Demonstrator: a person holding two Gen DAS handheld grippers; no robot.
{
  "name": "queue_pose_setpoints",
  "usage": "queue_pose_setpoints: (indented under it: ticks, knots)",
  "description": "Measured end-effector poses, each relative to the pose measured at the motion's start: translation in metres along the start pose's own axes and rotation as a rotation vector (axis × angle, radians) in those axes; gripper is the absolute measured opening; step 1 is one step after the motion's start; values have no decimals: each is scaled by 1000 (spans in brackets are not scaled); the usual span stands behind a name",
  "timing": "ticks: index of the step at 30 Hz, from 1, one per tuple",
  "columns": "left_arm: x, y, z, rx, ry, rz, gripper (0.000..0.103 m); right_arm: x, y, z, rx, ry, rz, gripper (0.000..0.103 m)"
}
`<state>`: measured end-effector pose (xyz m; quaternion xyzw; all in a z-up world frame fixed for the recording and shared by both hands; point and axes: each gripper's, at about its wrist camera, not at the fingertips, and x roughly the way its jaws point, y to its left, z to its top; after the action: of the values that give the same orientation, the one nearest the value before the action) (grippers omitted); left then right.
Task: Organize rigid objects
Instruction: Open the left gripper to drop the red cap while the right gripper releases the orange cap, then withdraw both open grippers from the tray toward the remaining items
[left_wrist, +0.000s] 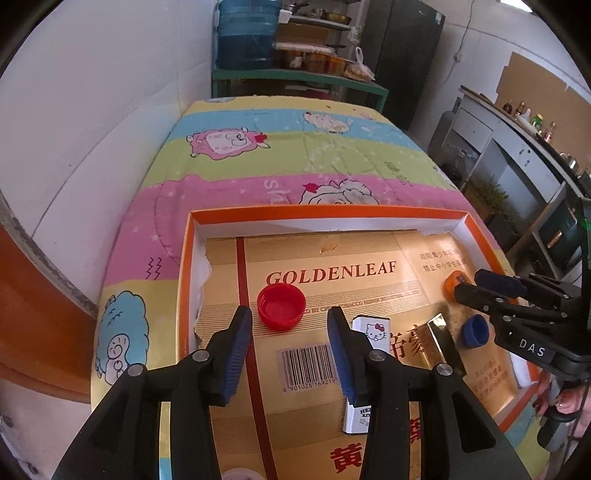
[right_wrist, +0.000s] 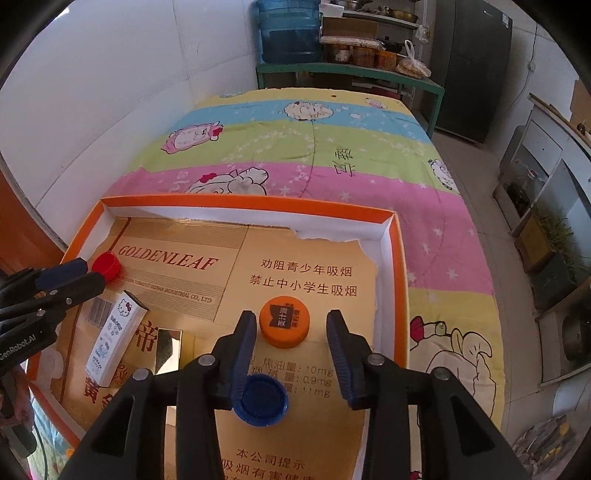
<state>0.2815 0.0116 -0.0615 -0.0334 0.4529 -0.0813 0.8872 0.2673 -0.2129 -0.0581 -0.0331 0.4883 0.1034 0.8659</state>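
An orange-rimmed tray (left_wrist: 332, 213) lined with gold GOLDENLEAF cardboard lies on the bed. In it are a red bottle cap (left_wrist: 281, 306), a white Hello Kitty box (left_wrist: 371, 329), a gold box (left_wrist: 441, 341), a blue cap (left_wrist: 474, 329) and an orange cap (left_wrist: 451, 283). My left gripper (left_wrist: 290, 354) is open and empty, just short of the red cap. In the right wrist view my right gripper (right_wrist: 291, 354) is open and empty, with the orange cap (right_wrist: 283, 322) ahead between its fingers and the blue cap (right_wrist: 260, 400) under the left finger. The tray rim (right_wrist: 251, 202), red cap (right_wrist: 106, 264), Kitty box (right_wrist: 114, 338) and gold box (right_wrist: 168, 347) show there too.
The tray rests on a striped cartoon quilt (left_wrist: 295, 155) covering the bed. A white wall (left_wrist: 92, 110) runs along the left. Beyond the bed stand a green shelf (left_wrist: 295, 79) with blue water jugs (left_wrist: 245, 33) and a dark cabinet (left_wrist: 402, 55). Counters (left_wrist: 517, 147) line the right.
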Motion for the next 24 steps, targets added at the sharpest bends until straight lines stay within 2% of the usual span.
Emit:
queue_pose_setpoints:
  ticks: [24]
  knots:
    - [-49,-9,-15,5,-60,-16,44,-41,4,-20,19,-44,-6,40]
